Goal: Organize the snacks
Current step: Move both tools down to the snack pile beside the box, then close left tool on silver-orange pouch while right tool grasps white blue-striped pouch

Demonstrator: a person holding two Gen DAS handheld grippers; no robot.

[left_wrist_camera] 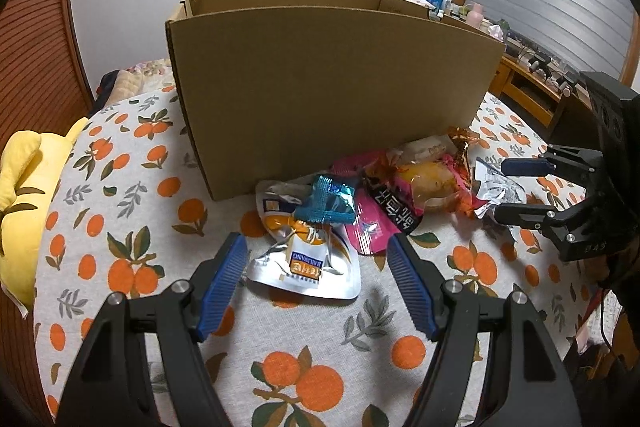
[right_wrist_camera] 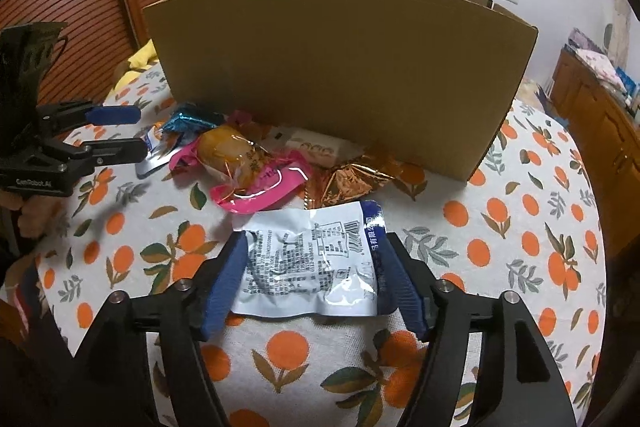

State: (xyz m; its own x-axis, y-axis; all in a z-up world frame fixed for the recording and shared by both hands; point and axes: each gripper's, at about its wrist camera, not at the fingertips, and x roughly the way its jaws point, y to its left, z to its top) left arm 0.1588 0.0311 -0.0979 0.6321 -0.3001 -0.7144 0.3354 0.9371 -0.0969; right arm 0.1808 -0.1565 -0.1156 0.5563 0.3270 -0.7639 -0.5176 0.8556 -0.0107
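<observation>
Lying between the blue pads of the right gripper (right_wrist_camera: pixel 313 259), a white and blue snack packet (right_wrist_camera: pixel 310 263) fills the lower middle of the right wrist view, its printed back facing up; the jaws stand fairly wide on either side of it, and whether the pads actually press its edges cannot be told. Above it in that frame sit a copper foil wrapper (right_wrist_camera: pixel 352 179), a pink-edged packet with a yellow cake (right_wrist_camera: pixel 244 163) and a teal foil sweet (right_wrist_camera: pixel 188 123), all heaped at the foot of a tall cardboard box (right_wrist_camera: pixel 340 75) on the orange-patterned tabletop (right_wrist_camera: pixel 520 227). In the left wrist view the left gripper (left_wrist_camera: pixel 318 259) is spread wide above the cloth, holding nothing, with a silver and orange pouch (left_wrist_camera: pixel 304 259) lying between its fingertips at the centre of the frame and the snack pile just beyond it against the box. At the left edge of that view sits a yellow plush toy (left_wrist_camera: pixel 24 195).
</observation>
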